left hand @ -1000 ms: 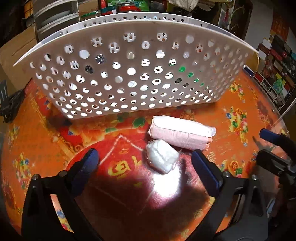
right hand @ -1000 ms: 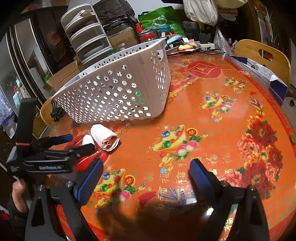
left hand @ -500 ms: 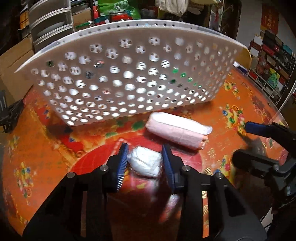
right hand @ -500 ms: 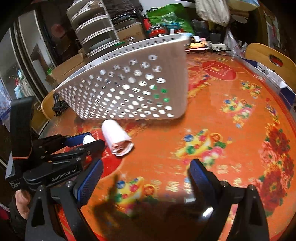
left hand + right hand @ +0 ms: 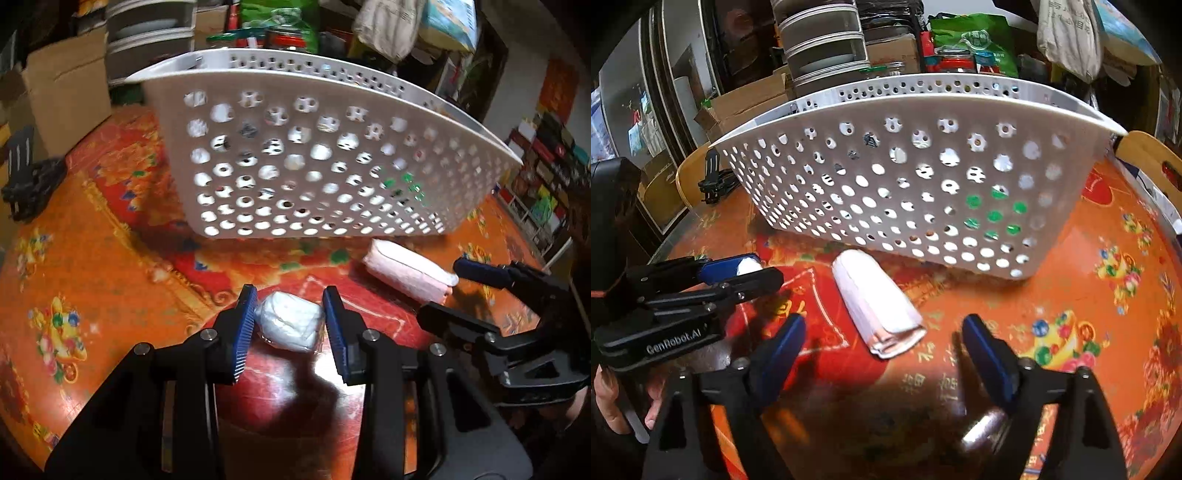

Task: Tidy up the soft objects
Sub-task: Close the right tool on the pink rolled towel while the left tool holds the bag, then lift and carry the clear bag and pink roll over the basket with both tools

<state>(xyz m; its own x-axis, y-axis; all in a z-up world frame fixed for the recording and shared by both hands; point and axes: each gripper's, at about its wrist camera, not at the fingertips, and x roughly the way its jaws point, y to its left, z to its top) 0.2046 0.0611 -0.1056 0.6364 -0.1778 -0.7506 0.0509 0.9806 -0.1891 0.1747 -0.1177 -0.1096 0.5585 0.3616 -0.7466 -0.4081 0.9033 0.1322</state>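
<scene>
Basket (image 5: 325,155) of white perforated plastic stands toward the far side of the round table (image 5: 92,258), which is covered with a red and orange patterned cloth. Its inside is mostly hidden by the near wall; through the round holes only scraps of white, dark and green show, too small to say what they are.

Two soft objects lie on the table in front of the basket. One is a white wrapped bundle (image 5: 290,325), nearer the table's near edge than the basket is; the left gripper (image 5: 290,323) has its blue pads pinching it from both sides. From the right wrist view only a sliver of that bundle (image 5: 748,265) shows past the left gripper (image 5: 738,273). The other is a pink folded cloth roll (image 5: 879,308), lying just in front of the basket's near wall, apart from it. The right gripper (image 5: 884,350) has its fingers spread on either side of the roll's near end, its jaws closing, the pads not touching the cloth.

A hand (image 5: 613,402) holding the left gripper is cut off at the picture's edge.
</scene>
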